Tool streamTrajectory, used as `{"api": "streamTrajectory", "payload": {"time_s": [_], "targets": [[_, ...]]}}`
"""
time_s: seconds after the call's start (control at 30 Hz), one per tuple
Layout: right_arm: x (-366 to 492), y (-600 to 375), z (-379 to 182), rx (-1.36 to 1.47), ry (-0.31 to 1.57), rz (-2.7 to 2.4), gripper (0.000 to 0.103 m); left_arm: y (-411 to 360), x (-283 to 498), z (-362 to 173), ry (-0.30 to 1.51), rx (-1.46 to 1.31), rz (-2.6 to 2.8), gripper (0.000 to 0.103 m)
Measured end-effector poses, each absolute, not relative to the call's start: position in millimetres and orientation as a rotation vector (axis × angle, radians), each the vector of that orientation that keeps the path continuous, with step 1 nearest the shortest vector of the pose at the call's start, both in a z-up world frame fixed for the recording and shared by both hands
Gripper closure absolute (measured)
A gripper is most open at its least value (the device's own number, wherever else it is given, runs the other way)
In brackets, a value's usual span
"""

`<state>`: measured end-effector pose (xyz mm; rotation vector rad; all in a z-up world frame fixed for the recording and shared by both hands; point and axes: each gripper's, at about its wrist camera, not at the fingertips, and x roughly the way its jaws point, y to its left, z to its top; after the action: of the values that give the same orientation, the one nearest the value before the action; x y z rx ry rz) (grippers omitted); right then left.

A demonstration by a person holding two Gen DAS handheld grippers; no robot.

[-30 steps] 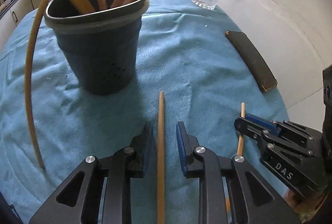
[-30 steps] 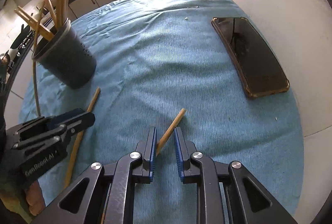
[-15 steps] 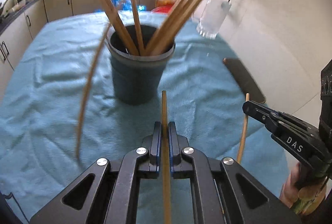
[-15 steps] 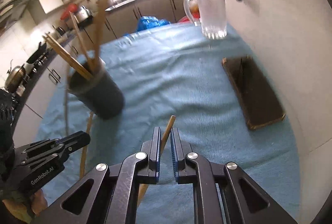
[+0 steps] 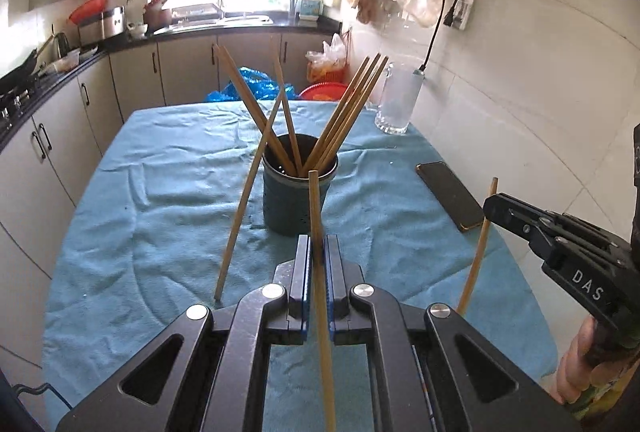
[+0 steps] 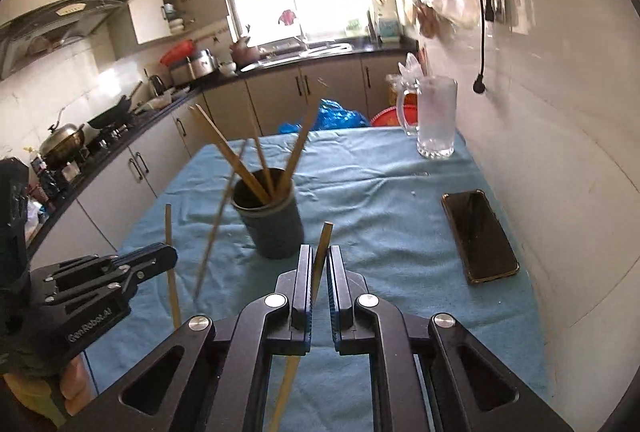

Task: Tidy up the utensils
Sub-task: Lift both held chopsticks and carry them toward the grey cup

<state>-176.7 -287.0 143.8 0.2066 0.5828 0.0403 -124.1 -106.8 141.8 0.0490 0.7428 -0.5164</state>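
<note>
Readable text: "GenRobot.AI" on the left gripper body in the right wrist view; "DAS" on the right gripper body in the left wrist view.

Left to right on the blue cloth: a loose chopstick leans against the dark holder cup, foot on the cloth, top resting at the rim. The cup sits mid-table, holding a fan of plain tan wooden chopsticks (some lean left, more lean right). Left gripper jaws are closed tight on one chopstick, lifted off the cloth, tip in front of the cup. Right of that a black phone lies flat, a glass mug behind it near the wall. Right gripper jaws are nearly closed, pinching a second chopstick tilted slightly right, held above the cloth.
</note>
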Motion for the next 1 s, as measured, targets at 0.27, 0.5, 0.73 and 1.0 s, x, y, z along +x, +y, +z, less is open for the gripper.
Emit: {"api": "streamTrajectory", "payload": {"time_s": [0.27, 0.5, 0.73, 1.0], "targets": [[-204.7, -276.4, 160.5, 0.221, 0.536, 0.07, 0.096, -98.0, -149.6, 158.3, 0.704, 0.028, -0.541, 0.098], [-230.4, -268.3, 174.2, 0.208, 0.488, 0.082, 0.097, -89.9, -170.2, 172.8, 0.672, 0.009, -0.565, 0.098], [-246.9, -262.8, 189.1, 0.184, 0.439, 0.081, 0.097, -87.9, -184.8, 189.3, 0.626, 0.021, -0.574, 0.098], [-253.2, -260.9, 202.2, 0.167, 0.406, 0.082, 0.097, -85.1, -187.7, 204.6, 0.589, 0.05, -0.543, 0.098]]}}
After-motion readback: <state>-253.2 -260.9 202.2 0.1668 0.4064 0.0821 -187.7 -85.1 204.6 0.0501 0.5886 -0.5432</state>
